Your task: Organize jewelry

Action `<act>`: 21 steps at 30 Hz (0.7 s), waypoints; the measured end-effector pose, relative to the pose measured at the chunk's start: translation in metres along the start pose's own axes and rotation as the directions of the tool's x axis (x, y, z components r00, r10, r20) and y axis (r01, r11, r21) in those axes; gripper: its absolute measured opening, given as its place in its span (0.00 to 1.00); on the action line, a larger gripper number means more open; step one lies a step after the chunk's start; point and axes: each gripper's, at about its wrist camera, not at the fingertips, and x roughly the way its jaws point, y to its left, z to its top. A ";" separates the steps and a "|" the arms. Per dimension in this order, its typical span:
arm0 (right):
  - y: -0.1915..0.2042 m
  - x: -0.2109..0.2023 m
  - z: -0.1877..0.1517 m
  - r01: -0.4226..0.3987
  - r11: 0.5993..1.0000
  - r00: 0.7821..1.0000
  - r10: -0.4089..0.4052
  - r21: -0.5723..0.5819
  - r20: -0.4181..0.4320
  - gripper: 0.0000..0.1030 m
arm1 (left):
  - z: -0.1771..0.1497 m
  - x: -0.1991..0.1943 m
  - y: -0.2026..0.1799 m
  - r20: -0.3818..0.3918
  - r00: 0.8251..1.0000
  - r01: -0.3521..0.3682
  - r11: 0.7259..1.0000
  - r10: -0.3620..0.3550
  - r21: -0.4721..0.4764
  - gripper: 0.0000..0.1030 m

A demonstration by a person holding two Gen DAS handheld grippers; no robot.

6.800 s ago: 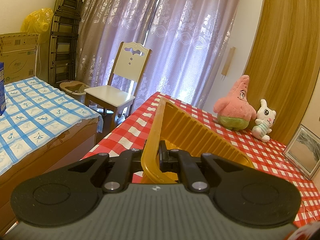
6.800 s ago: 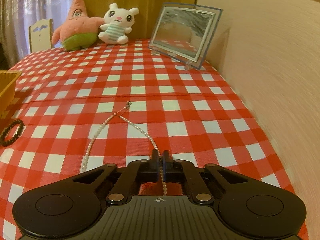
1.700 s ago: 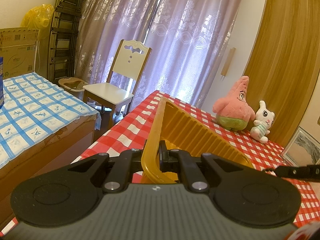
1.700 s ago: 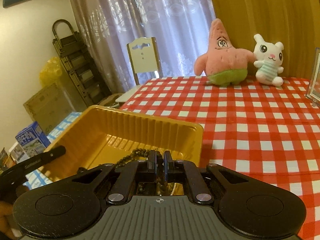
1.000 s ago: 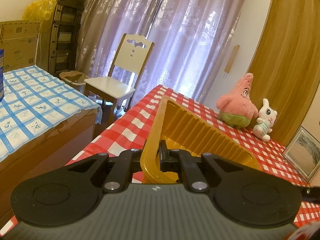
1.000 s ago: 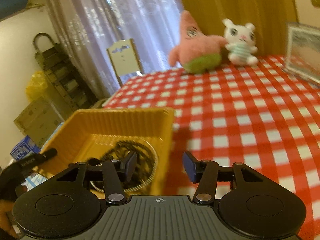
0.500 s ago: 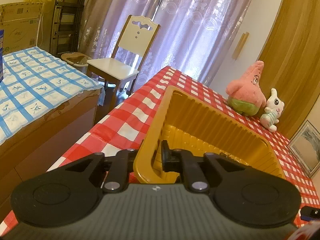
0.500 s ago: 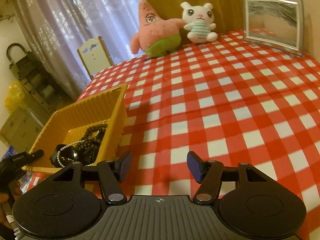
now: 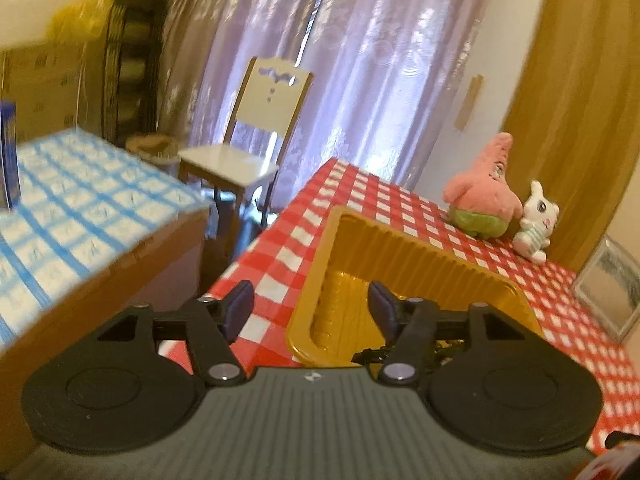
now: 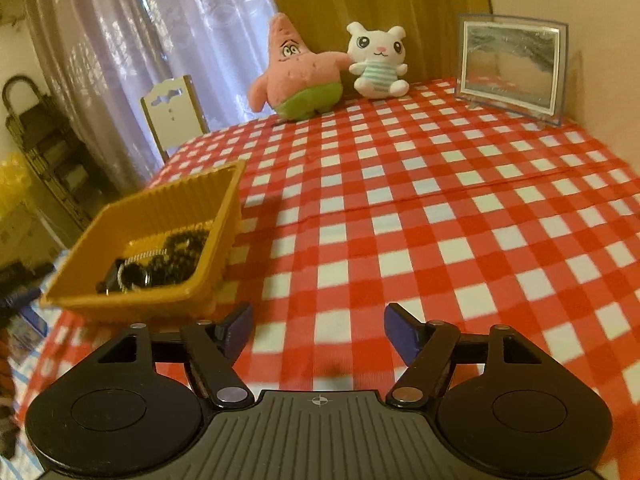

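The surface (image 10: 460, 216), under its red-and-white checked cloth, shows no loose jewelry in the right wrist view; a pearl strand lay there some seconds back and is gone. The yellow tray (image 10: 224, 216) sits near the left edge of the surface, and the jewelry (image 10: 168, 260), a dark bead tangle with a pale strand across it, lies heaped in the tray's near corner. The left tool (image 9: 310, 308) gripped the tray's rim a moment ago; its jaws have just been opening and now stand apart either side of the near corner, pressing on nothing. The right tool (image 10: 318, 328) has likewise just been widening, its jaws apart over bare cloth with nothing between them, and it faces the open surface, with the tray off to its left, whereas a second ago it was at the tray. Both releases suggest that the collecting is done, or that only pieces outside these views remain. The plush toys (image 10: 304, 76) and the picture frame (image 10: 512, 66) stand at the far edge as before.
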 end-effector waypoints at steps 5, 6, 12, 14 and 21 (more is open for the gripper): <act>0.011 -0.024 -0.019 -0.022 0.999 1.000 0.022 -0.043 -0.002 0.70 | 0.001 -0.044 -0.035 0.005 0.998 0.063 0.987 -0.064 0.147 0.67; 0.013 -0.028 -0.023 -0.028 0.998 1.000 0.028 -0.048 -0.001 0.70 | -0.001 -0.051 -0.043 -0.003 0.996 0.083 0.983 -0.084 0.165 0.70; 0.015 -0.059 -0.035 -0.032 0.999 0.999 0.032 -0.036 0.014 0.71 | -0.019 -0.097 -0.084 -0.038 0.984 0.179 0.950 -0.175 0.256 0.82; 0.015 -0.068 -0.041 -0.026 0.999 1.000 0.026 -0.032 0.012 0.71 | -0.029 -0.108 -0.095 -0.067 0.980 0.201 0.937 -0.189 0.286 0.82; 0.013 -0.092 -0.064 0.011 0.999 1.000 -0.010 -0.037 0.012 0.71 | -0.076 -0.131 -0.121 -0.206 0.952 0.285 0.899 -0.226 0.332 0.82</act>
